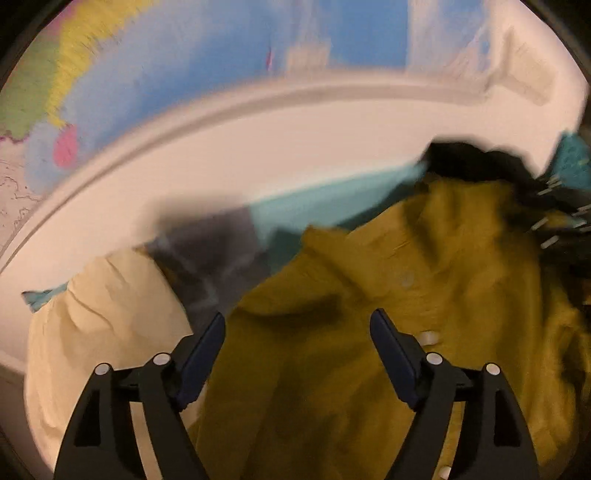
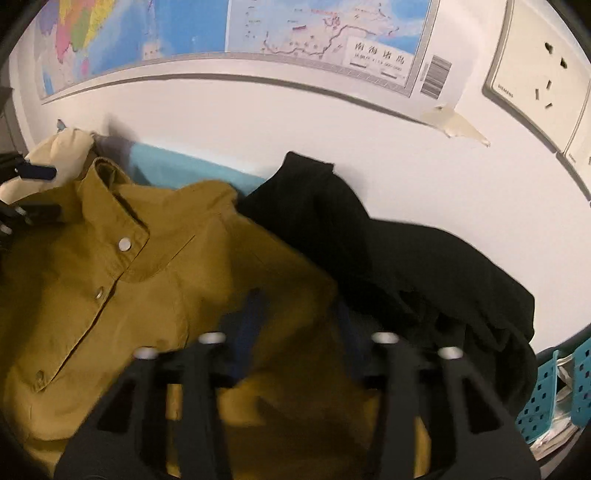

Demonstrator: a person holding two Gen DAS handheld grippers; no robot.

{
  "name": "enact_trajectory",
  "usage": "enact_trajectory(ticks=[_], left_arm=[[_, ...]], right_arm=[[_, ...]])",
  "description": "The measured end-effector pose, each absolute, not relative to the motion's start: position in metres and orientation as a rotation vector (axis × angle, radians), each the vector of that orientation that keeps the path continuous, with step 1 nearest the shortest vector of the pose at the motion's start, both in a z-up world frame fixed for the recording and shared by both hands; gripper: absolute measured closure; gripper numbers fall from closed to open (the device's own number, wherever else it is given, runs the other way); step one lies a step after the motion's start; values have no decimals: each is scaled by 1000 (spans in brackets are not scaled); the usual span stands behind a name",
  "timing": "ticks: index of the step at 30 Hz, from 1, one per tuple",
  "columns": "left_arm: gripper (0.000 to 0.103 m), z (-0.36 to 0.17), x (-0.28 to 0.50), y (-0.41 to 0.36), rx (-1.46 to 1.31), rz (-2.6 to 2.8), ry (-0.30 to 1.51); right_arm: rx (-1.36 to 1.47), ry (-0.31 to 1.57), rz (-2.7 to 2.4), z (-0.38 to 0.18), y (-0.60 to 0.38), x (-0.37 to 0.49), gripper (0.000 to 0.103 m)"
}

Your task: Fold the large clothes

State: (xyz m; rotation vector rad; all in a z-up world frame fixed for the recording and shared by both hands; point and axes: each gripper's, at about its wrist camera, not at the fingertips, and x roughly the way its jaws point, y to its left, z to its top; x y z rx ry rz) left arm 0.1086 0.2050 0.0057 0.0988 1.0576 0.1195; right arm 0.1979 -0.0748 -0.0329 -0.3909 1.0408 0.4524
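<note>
Four garments lie heaped on a teal surface (image 2: 207, 173) along its back edge, against the white wall: one mustard shirt (image 2: 155, 280), one black garment (image 2: 388, 251), one cream garment (image 1: 110, 325) and one grey garment (image 1: 210, 251). The mustard shirt, the task's piece, lies in the middle of the heap, collar towards the wall, with the black garment at its right and the cream one at its left. Three snap buttons (image 2: 125, 243) can be counted down its placket.

The left gripper (image 1: 297, 321) hangs over the shirt with its two claws wide apart and nothing clamped between them. The right gripper (image 2: 299, 314) sits low over the shirt's right side, but its fingers are smeared by blur, so I cannot tell whether they are together or gripping cloth.

Only the right wrist view shows the map (image 2: 229, 29) sharply, one wall socket (image 2: 543, 70) with a second plate cut off at the edge, a strip of tape (image 2: 458, 125) and one teal perforated basket (image 2: 546, 398) at the right. The grey garment shows clearly only in the left wrist view, which is blurred throughout.
</note>
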Motion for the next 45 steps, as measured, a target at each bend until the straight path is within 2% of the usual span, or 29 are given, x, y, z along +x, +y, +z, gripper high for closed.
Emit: enact_trajectory(ticks=[1,2,3,4,9,11,12,13,15,16,17,18,20,22,24,26,32,35,36,37,38,39,40,41,45], left_arm=[[47,-4,117,204,130,142,1100],[78,-12,122,206,136,161,1135],[93,-17,126,207,134,170,1160],[102,-21,130,211,127,191,1182],[102,24,130,226,81,277,989],[102,40,129,232,48,298,950],[101,49,126,234,31,280,923],[96,57,120,236,26,266,905],[74,66,106,238,13,254,878],[57,69,96,240,4,227,871],[49,72,84,243,-4,189,867],[48,73,69,242,-2,154,864],[46,76,40,244,32,164,850],[37,77,7,254,28,151,847],[34,68,-25,264,-40,98,868],[31,60,-47,270,-66,76,881],[23,27,-94,251,-60,-18,907],[23,18,-100,232,18,-35,901],[25,12,-99,228,36,-33,912],[50,4,-96,226,43,-20,941],[91,-2,-94,227,45,-2,965],[101,-9,-91,233,31,35,1011],[100,-10,-89,237,7,50,1015],[101,-6,-90,242,-8,65,990],[101,52,-98,265,-40,212,824]], right_arm=[[-371,1040,466,-29,-74,198,94],[-360,1021,470,-22,-74,195,96],[-377,991,477,-14,-71,191,97],[-372,967,484,-6,-75,189,97],[-311,818,469,42,-76,198,99],[-261,829,440,43,-76,215,99],[-239,867,441,35,-76,221,99],[-219,918,441,22,-77,228,98],[-245,950,400,3,-80,229,90],[-243,957,389,-1,-83,226,87],[-232,950,374,-2,-84,225,74],[-204,934,360,3,-89,221,62],[-140,913,377,16,-101,213,50],[-133,893,392,32,-113,197,46],[-142,889,415,42,-125,175,32],[-145,897,430,50,-148,150,26],[-99,1034,388,25,-204,82,24],[-49,1092,364,3,-225,56,24],[-26,1120,367,-3,-234,48,24],[-18,1137,381,-8,-242,40,27],[-19,1146,389,-13,-243,35,44],[-19,1158,402,-18,-243,31,75],[-20,1161,416,-19,-244,30,87],[-45,1151,396,-17,-243,30,94],[-100,1066,358,18,-240,42,96]])
